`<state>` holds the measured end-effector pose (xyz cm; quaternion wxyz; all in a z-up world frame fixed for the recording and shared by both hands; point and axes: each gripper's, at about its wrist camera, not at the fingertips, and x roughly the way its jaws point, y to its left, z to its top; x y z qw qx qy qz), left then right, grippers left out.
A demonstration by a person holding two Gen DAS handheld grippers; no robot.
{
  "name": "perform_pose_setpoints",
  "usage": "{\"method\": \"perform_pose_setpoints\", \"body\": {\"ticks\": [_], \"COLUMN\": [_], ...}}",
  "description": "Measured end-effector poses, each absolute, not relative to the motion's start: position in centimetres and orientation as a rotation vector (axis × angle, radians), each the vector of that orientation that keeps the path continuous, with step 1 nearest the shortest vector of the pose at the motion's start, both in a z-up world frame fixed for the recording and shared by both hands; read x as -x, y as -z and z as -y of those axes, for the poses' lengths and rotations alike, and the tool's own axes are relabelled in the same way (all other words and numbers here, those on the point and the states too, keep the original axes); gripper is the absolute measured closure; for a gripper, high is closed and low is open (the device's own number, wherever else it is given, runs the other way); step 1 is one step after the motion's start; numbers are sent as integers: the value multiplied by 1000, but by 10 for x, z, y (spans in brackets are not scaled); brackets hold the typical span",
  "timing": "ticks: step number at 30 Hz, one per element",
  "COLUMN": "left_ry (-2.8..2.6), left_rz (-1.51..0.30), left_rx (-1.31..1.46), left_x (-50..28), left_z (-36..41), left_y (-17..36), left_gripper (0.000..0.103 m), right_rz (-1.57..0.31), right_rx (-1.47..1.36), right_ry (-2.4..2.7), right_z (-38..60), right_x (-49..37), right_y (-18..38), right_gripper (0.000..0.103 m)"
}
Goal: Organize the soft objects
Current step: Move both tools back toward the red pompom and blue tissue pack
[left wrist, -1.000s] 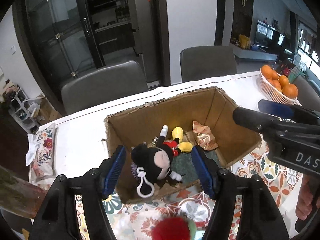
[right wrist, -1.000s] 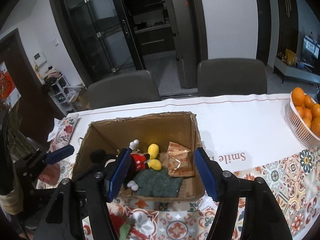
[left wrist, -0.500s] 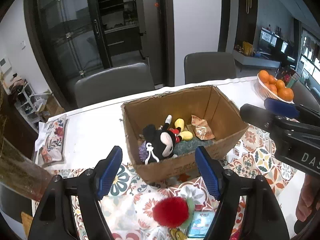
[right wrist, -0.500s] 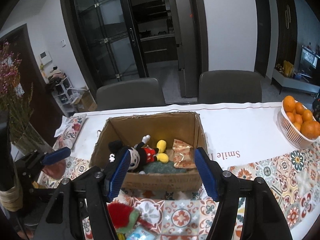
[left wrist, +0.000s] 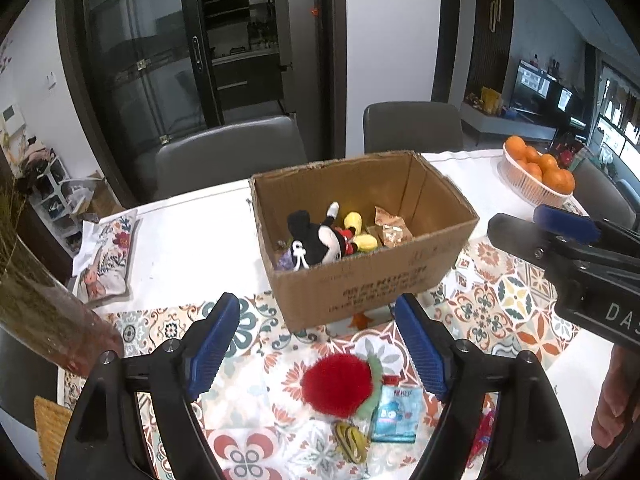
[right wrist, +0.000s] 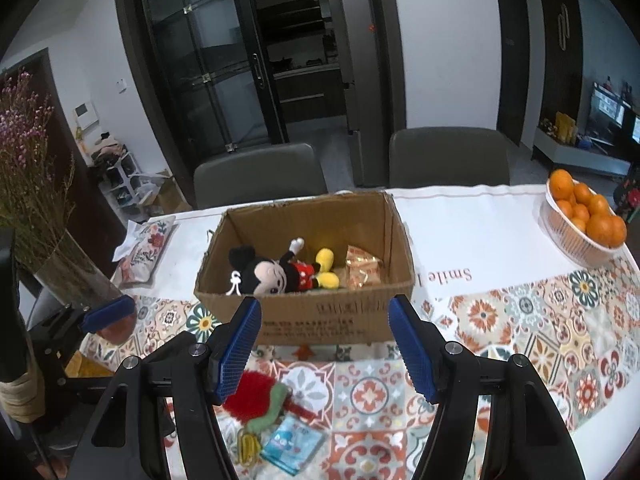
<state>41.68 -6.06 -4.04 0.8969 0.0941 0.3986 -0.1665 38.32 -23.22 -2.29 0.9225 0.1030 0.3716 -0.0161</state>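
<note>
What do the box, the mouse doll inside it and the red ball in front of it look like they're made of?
The box looks like plain brown corrugated cardboard: matte, with ragged torn top edges and printed lettering. The mouse doll seems to be stuffed plush fabric, with a soft, rounded, dull surface. The red ball looks like fluffy fake fur or yarn with a fuzzy outline; which one is unclear.

The box is brown corrugated cardboard, matt, with rough torn edges. Inside it the mouse doll is soft plush cloth, and the packet beside it is crinkled shiny foil. The surface is covered by a smooth white cloth and a printed tile-pattern runner. The red pompom looks fluffy. Each gripper has matt black plastic arms and blue ribbed pads. The basket looks like white plastic.
</note>
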Motion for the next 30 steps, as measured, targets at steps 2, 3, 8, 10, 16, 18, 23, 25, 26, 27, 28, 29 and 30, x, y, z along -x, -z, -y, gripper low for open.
{"method": "perform_pose_setpoints", "body": {"ticks": [2,3,8,10,16,18,23,25,26,27,28,29,30], "left_ry": [349,351,374,378,393,398,408,415,416,417,420,421,427], "left_rz": [-833,-835,-850,-856,-876,-887,-908,-913,-917,-919,-921,-923,-926], "left_rx": [-194,-195,-200,-208,-202,-195,-184,-189,-191,-189,-184,-177,-167], "left_x": [-412,-410,-400,-397,-389,-388,-388,-387,-387,-388,-388,-389,-390], "left_z": [58,57,51,49,42,39,34,34,33,32,30,28,26], "left_y": [44,46,56,60,74,79,90,95,97,99,101,103,105], "left_gripper": [23,23,23,23,23,23,23,23,23,23,23,23,23], "right_rz": [-771,-774,-798,-818,-878,-897,-956,-974,-982,-992,-1000,-1012,-1023], "right_rx": [-222,-230,-261,-277,-300,-300,-337,-344,-350,-361,-372,-383,-395], "right_ry": [47,53,80,90,111,121,122,131,134,136,140,145,142], "right_z": [229,229,224,222,215,211,204,201,201,200,199,198,197], "right_x": [-376,-373,-358,-354,-344,-341,-335,-333,-333,-332,-331,-330,-329], "right_y": [27,29,45,54,77,85,106,114,117,121,124,128,133], "right_gripper": [36,36,36,36,36,36,36,36,36,36,36,36,36]}}
